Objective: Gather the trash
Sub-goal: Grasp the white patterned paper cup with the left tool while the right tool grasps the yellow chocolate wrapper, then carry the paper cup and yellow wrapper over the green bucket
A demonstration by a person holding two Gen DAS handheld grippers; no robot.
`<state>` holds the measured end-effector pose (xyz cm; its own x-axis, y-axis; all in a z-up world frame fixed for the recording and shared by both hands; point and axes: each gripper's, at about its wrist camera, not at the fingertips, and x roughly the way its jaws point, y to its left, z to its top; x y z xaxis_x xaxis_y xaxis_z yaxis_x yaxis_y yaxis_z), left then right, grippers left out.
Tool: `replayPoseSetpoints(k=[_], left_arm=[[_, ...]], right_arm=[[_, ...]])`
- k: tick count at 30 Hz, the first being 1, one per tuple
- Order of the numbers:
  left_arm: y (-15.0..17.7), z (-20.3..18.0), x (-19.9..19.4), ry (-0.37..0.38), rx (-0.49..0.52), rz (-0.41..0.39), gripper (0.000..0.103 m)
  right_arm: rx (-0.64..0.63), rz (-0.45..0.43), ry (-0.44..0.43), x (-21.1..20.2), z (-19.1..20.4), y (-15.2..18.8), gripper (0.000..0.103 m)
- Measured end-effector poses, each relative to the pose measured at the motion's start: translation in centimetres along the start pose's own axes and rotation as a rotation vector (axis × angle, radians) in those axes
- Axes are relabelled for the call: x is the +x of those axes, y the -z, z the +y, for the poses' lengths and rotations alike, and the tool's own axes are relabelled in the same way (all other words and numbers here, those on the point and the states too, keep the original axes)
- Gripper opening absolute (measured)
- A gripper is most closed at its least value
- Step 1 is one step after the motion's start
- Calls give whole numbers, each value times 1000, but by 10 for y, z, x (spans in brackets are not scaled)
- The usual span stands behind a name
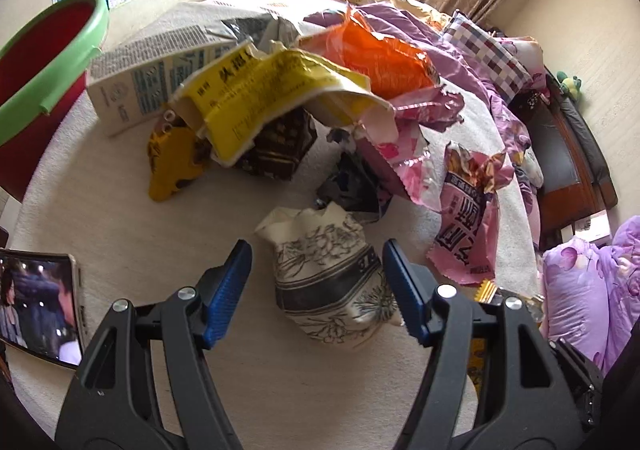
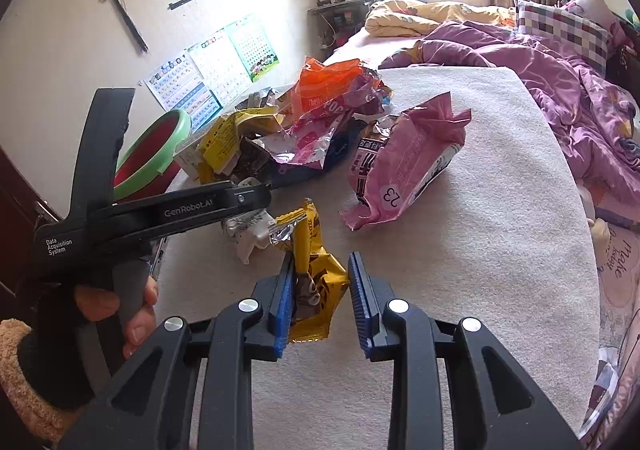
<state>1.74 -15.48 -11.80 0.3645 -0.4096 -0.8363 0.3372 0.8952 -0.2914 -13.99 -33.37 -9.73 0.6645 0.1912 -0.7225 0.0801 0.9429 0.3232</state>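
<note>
My left gripper (image 1: 316, 290) is open around a crumpled white wrapper with black flower print (image 1: 328, 282) lying on the cream blanket; the right pad touches it, the left pad stands apart. My right gripper (image 2: 320, 302) is open around a yellow snack wrapper (image 2: 314, 274); the left pad touches it, the right pad is apart. A pile of trash lies behind: a yellow packet (image 1: 272, 98), an orange bag (image 1: 384, 62), a pink bag (image 2: 404, 158) and a milk carton (image 1: 148, 86). The left gripper's body (image 2: 168, 210) shows in the right wrist view.
A red bin with a green rim (image 1: 44, 62) stands at the left, also seen in the right wrist view (image 2: 152, 154). A phone with a lit screen (image 1: 40, 306) lies at the left. Purple bedding (image 2: 560, 90) and a checked pillow (image 2: 560, 26) lie to the right.
</note>
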Motion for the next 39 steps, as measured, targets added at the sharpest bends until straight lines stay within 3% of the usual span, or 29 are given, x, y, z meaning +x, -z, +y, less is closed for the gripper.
replayPoseSetpoints(k=[7,12,23,33,39], left_arm=[[10,-4,9,7,18,32,64],[10,-1,8,43,1,39,42],[17,14,-22,75,-45,0,41],[18,19,-62,22,24,-114,41],[16,26,-72,2,51,-144,41]], right_arm=[[6,3,-1,2,0,0,27],[7,6,-2,4,1,1,27],[-20,-30,-14,4,12,-3,27],[-71,-25,-45,15,38,-11,27],[-96,-21,-51,25,54,-17,27]])
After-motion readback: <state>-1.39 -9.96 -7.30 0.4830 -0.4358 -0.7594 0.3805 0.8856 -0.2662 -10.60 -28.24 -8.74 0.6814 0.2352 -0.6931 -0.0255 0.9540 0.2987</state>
